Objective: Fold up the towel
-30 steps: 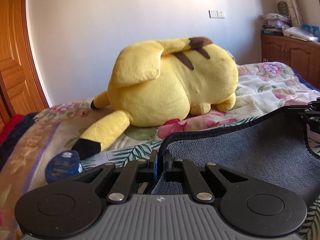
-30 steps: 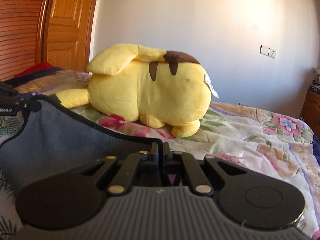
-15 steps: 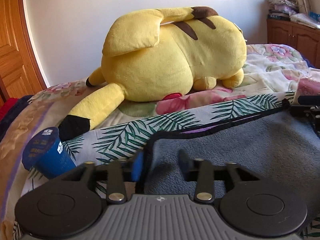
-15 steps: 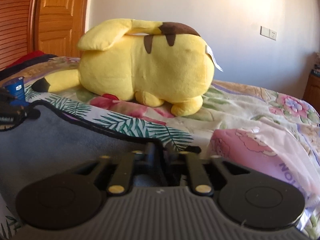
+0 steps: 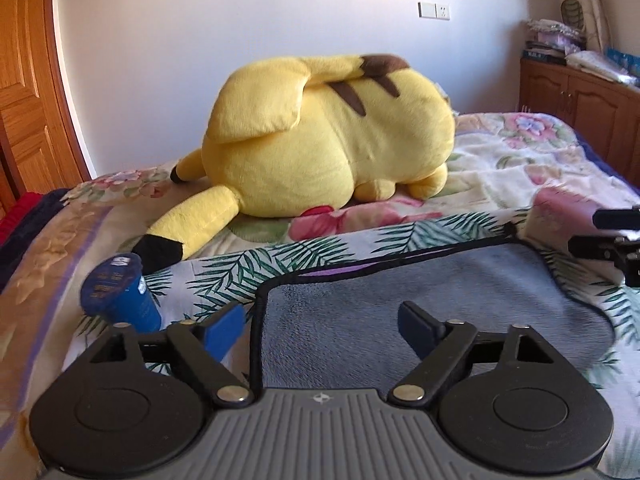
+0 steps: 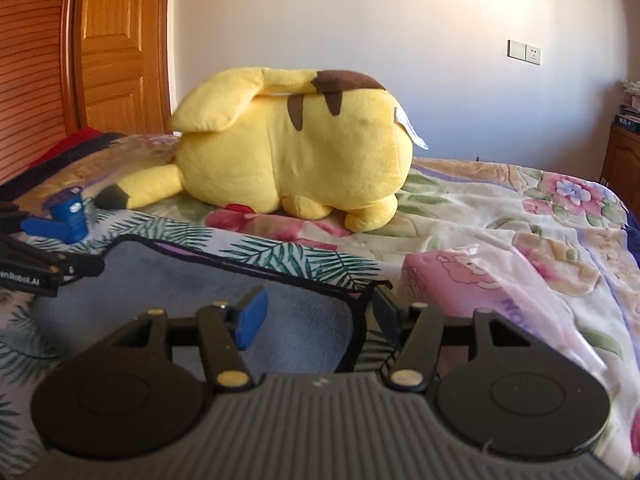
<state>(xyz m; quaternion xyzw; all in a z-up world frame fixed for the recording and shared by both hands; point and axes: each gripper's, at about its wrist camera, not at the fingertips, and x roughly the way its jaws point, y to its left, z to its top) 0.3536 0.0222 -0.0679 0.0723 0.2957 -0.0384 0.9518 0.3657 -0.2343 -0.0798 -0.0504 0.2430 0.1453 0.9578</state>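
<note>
Now both jaws wide over grey towel (image 5: 420, 304); blue cup (image 5: 120, 294) beside, pink box (image 6: 460, 284), maybe tissues, near.

A: How's the light from my side?

B: Bright and warm. Sun falls on the bed (image 5: 520, 160) and the wall (image 6: 400, 40); my towel (image 5: 400, 300) lies in softer shade.

A: Sharpness?

B: My blue fingers (image 6: 252, 316) are slightly blurred, and so is the cup (image 5: 116, 292). The fisheye bows the door (image 6: 116, 40), and the corners go black.
</note>
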